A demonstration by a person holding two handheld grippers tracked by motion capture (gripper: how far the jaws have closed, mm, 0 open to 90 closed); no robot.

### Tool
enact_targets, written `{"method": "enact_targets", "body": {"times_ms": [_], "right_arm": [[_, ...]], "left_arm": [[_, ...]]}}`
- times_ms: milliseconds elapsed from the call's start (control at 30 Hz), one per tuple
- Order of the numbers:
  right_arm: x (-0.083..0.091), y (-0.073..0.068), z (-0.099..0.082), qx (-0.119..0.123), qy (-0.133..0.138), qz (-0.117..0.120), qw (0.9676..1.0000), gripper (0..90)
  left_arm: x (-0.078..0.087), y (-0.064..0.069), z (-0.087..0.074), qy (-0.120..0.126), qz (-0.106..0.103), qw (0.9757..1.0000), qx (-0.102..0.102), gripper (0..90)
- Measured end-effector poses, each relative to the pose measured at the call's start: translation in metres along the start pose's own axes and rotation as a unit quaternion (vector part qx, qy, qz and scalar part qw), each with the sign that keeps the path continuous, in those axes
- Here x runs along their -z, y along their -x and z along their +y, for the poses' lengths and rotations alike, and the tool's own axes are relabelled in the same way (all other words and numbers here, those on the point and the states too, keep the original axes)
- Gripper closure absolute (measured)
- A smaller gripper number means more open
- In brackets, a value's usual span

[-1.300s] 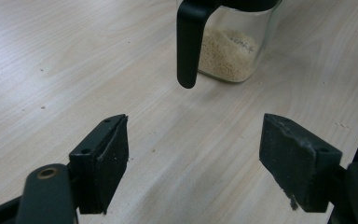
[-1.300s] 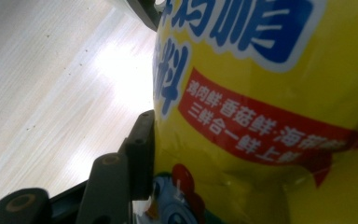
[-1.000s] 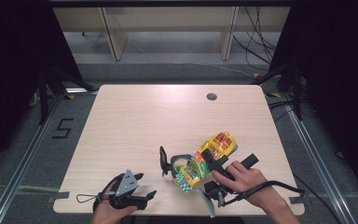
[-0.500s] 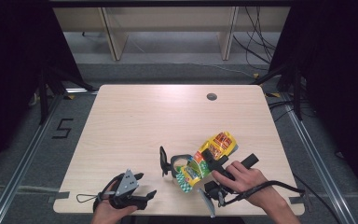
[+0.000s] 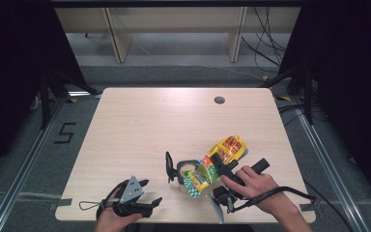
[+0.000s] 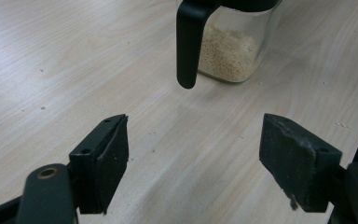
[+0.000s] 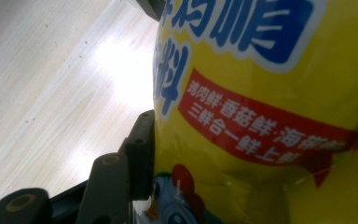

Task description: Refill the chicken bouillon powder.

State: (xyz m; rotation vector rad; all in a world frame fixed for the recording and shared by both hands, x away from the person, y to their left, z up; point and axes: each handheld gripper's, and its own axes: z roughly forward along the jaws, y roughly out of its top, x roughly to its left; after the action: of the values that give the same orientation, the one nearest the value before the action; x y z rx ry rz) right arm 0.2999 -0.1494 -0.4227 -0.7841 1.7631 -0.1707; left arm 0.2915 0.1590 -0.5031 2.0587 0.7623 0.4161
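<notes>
Wooden table point(image 5: 140, 121) lies bare beyond jar point(image 5: 186, 170) and pouch point(image 5: 216, 164).

Our left hand point(image 5: 110, 217) low at seven o'clock, its black two-jaw left gripper point(image 5: 150, 192) level, jaws wide apart and empty, our right hand point(image 5: 251, 183) at five o'clock, black two-jaw right gripper point(image 5: 212, 166) clamped, jaws pointing toward ten o'clock, forearm entering from below.

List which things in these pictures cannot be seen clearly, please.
- Jar: its top is cut off by the left gripper view's upper edge.
- Right gripper: in its own view the yellow bag hides one jaw.
- Bag's mouth: in the high view, too small to tell.
</notes>
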Motion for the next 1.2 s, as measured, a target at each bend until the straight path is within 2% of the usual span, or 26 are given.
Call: {"method": "enact_targets", "body": {"times_ms": [67, 100, 200, 300, 333, 367, 400, 433, 500, 533, 567, 600, 633, 700, 733, 767, 833, 867, 900, 933, 967, 1033, 1100, 1167, 1200], "right_arm": [[-0.0002, -0.0008, -0.0007, -0.002, -0.005, 0.002, 1.0000, 52.3], [-0.0001, -0.0013, -0.0005, -0.001, -0.007, 0.001, 1.0000, 52.3], [-0.0008, -0.0019, 0.0007, 0.000, -0.002, 0.002, 1.0000, 52.3], [-0.0005, -0.0020, 0.0041, 0.004, 0.004, 0.001, 1.0000, 52.4], [0.0000, -0.0020, 0.0050, 0.000, 0.006, 0.001, 1.0000, 52.3], [0.0000, -0.0011, 0.0052, 0.003, 0.008, 0.000, 1.0000, 52.4], [0.0000, -0.0016, 0.0052, -0.001, 0.004, -0.002, 1.0000, 52.5], [-0.0005, -0.0009, 0.0046, 0.004, 0.004, -0.003, 1.0000, 52.5], [0.0000, -0.0013, 0.0034, 0.004, 0.001, 0.002, 1.0000, 52.5], [0.0004, -0.0024, 0.0036, -0.008, -0.003, 0.000, 1.0000, 52.6], [0.0005, -0.0023, 0.0036, -0.008, -0.002, 0.000, 1.0000, 52.6], [0.0001, -0.0010, 0.0034, 0.002, 0.002, -0.002, 1.0000, 52.6], [0.0003, -0.0008, 0.0041, 0.004, 0.004, -0.001, 1.0000, 52.5], [0.0002, -0.0007, 0.0055, 0.003, 0.008, -0.001, 1.0000, 52.6], [0.0006, -0.0024, 0.0065, -0.008, 0.004, -0.001, 1.0000, 52.6], [-0.0004, -0.0006, 0.0056, 0.004, 0.008, 0.000, 1.0000, 52.6], [-0.0007, 0.0001, 0.0046, 0.012, 0.007, -0.001, 0.9999, 52.6], [0.0002, -0.0018, 0.0051, -0.003, 0.003, -0.001, 1.0000, 52.6], [0.0000, -0.0007, 0.0042, 0.007, 0.007, 0.001, 1.0000, 52.6], [0.0005, -0.0009, 0.0040, 0.006, 0.006, 0.003, 1.0000, 52.6], [0.0004, -0.0009, 0.0043, 0.005, 0.006, 0.003, 1.0000, 52.6], [0.0002, -0.0008, 0.0048, 0.003, 0.007, 0.000, 1.0000, 52.6], [0.0002, -0.0009, 0.0043, 0.006, 0.009, 0.003, 0.9999, 52.6], [0.0002, -0.0014, 0.0037, 0.001, 0.004, 0.002, 1.0000, 52.6], [0.0000, -0.0015, 0.0040, 0.002, 0.004, 0.000, 1.0000, 52.6]], "left_arm": [[-0.0001, 0.0004, -0.0009, -0.001, 0.002, 1.0000, -0.003, 23.6], [0.0003, -0.0001, -0.0007, -0.002, 0.001, 0.9999, -0.011, 23.6], [-0.0012, 0.0008, -0.0004, 0.004, 0.002, 1.0000, 0.003, 23.6], [-0.0001, 0.0003, -0.0008, -0.002, 0.002, 1.0000, -0.005, 23.6], [-0.0011, 0.0013, -0.0007, 0.003, 0.001, 1.0000, 0.006, 23.6], [0.0003, -0.0016, -0.0004, -0.009, 0.006, 0.9999, -0.010, 23.6], [0.0010, -0.0023, -0.0004, -0.014, 0.006, 0.9998, -0.016, 23.6], [-0.0002, 0.0003, -0.0012, -0.003, 0.001, 1.0000, 0.001, 23.6], [-0.0001, 0.0001, -0.0005, -0.001, 0.002, 1.0000, -0.004, 23.6], [-0.0010, 0.0007, -0.0003, 0.003, 0.001, 1.0000, 0.003, 23.5], [-0.0001, -0.0019, -0.0001, -0.008, 0.005, 0.9999, -0.014, 23.6], [0.0001, -0.0012, -0.0006, -0.012, 0.005, 0.9999, -0.010, 23.6], [-0.0005, 0.0002, -0.0009, -0.002, 0.001, 1.0000, -0.007, 23.6], [-0.0012, 0.0008, -0.0007, 0.003, 0.001, 1.0000, 0.003, 23.6], [0.0005, -0.0028, 0.0002, -0.009, 0.005, 0.9997, -0.022, 23.6], [0.0012, -0.0033, 0.0002, -0.013, 0.005, 0.9996, -0.025, 23.6], [-0.0002, 0.0010, -0.0014, 0.002, 0.002, 1.0000, 0.003, 23.6], [0.0000, 0.0006, -0.0008, -0.001, 0.000, 1.0000, 0.002, 23.6], [-0.0002, 0.0002, -0.0003, -0.001, 0.001, 1.0000, 0.000, 23.6], [0.0002, -0.0018, -0.0001, -0.009, 0.005, 0.9999, -0.013, 23.6], [-0.0004, 0.0002, -0.0008, -0.003, 0.003, 1.0000, -0.003, 23.6], [0.0002, -0.0001, -0.0006, -0.002, 0.001, 0.9999, -0.011, 23.6], [-0.0002, 0.0003, -0.0003, 0.000, 0.000, 1.0000, 0.002, 23.6], [0.0013, -0.0023, -0.0001, -0.008, 0.000, 0.9998, -0.020, 23.6], [-0.0001, 0.0011, -0.0013, 0.001, 0.002, 1.0000, 0.004, 23.6]]}}
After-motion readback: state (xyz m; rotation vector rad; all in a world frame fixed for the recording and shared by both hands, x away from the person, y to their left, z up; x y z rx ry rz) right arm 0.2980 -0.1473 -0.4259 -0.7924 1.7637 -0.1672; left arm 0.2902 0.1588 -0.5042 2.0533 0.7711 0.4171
